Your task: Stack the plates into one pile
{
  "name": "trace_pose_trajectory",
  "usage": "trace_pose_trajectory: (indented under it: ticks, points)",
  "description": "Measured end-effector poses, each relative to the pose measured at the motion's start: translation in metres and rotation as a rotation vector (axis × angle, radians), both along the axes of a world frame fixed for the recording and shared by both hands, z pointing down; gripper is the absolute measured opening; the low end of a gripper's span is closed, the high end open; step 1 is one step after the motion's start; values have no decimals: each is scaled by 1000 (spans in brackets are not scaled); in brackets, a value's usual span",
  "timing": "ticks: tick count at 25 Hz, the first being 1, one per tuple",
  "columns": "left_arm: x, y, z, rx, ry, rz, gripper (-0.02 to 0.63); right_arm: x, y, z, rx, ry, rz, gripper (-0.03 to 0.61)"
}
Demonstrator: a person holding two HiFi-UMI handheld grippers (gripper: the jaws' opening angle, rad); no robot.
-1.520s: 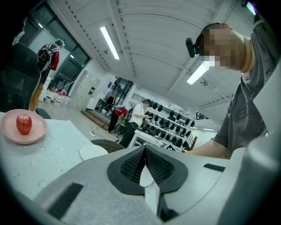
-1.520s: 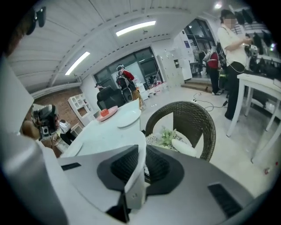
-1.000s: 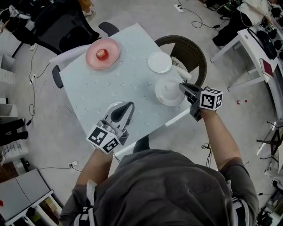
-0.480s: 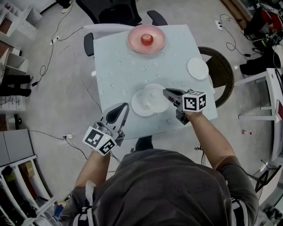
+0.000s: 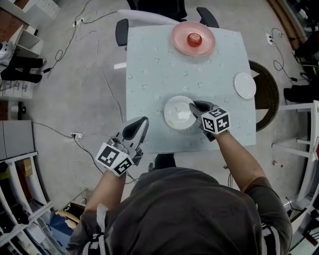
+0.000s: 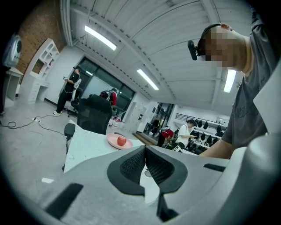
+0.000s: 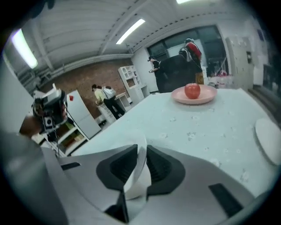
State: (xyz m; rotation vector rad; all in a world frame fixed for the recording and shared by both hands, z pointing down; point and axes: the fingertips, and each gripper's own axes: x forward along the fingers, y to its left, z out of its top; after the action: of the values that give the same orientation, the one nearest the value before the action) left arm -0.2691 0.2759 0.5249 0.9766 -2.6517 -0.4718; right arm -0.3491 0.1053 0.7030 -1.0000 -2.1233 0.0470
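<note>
Near the table's front edge a white plate (image 5: 178,112) lies on top of another white plate. My right gripper (image 5: 193,105) is at its right rim. The rim (image 7: 139,163) stands between the pads while the jaws are opening, and a thin gap shows beside it. My left gripper (image 5: 143,121) hangs just off the table's front left edge, shut and empty, its pads meeting (image 6: 145,151). A small white plate (image 5: 245,85) lies alone at the table's right edge. A pink plate (image 5: 193,39) with a red apple (image 5: 194,38) sits at the far side.
The pale blue table (image 5: 154,74) is small and square. A dark wicker basket (image 5: 269,94) stands close by its right edge and an office chair (image 5: 164,7) at its far side. Cables run over the floor on the left. People stand in the background.
My right gripper carried its white plate left from the table's right side and set it on the plate near the front edge. My left gripper drew back off the table.
</note>
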Motion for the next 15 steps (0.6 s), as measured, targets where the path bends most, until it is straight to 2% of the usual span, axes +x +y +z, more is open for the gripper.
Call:
trace_pose_trajectory:
  ticks: [3, 5, 10, 15]
  points:
    - [-3, -1, 2, -4, 7, -1, 6, 3, -2, 13, 166, -95, -84, 91]
    - [-5, -6, 2, -7, 4, 7, 6, 5, -5, 15, 192, -125, -103, 152]
    - [-11, -33, -9, -5, -23, 60, 6, -3, -29, -28, 39, -177, 7, 172]
    - [-13, -88, -31, -3, -64, 161, 6, 4, -98, -102, -111, -294, 186, 170]
